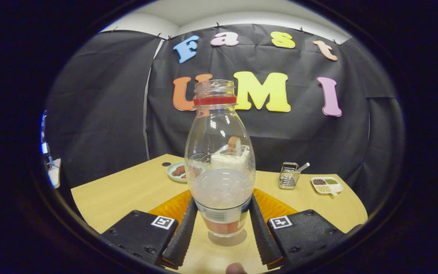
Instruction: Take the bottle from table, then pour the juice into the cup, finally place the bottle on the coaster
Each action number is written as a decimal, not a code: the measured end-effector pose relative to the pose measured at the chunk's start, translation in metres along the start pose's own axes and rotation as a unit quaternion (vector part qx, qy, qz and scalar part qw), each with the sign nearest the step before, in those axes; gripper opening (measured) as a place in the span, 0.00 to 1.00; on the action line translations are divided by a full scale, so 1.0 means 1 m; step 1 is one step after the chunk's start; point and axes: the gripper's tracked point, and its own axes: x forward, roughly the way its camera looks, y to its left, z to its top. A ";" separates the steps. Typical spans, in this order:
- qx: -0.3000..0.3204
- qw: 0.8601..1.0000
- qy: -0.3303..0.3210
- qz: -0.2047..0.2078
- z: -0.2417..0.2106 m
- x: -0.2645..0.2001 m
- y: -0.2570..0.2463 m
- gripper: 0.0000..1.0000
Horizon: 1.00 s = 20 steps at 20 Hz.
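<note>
Fingers (221, 224) clamped on upright bottle (221, 171), open table (127, 190) edge-to-edge beyond.

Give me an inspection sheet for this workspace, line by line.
Surface: light wooden table, a round hole near its far corner.
Job's things: clear bottle, uncapped, upright between the fingers; orange coaster beneath and behind it; cup seen through the bottle, unclear.
Clutter: plate with brown food; wire basket holding a utensil; divided dish of seeds.
Gripper: fingers flank the bottle's base; contact cannot be judged.
Cables: nothing seen.
Surroundings: black cloth wall, white ceiling above.
</note>
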 end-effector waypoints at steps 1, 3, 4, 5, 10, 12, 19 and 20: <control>0.001 1.000 0.009 0.001 -0.009 0.005 0.001 0.76; 0.001 1.000 0.022 0.001 -0.026 0.018 -0.001 0.76; -0.002 1.000 0.026 0.000 -0.032 0.023 0.000 0.76; -0.007 1.000 0.029 -0.001 -0.038 0.028 -0.001 0.76; -0.016 0.999 0.036 -0.004 -0.056 0.043 0.001 0.77; -0.023 0.999 0.037 -0.005 -0.060 0.046 0.000 0.78; -0.002 0.999 0.049 -0.004 -0.076 0.057 -0.005 0.82; -0.001 0.999 0.050 -0.005 -0.077 0.056 -0.005 0.84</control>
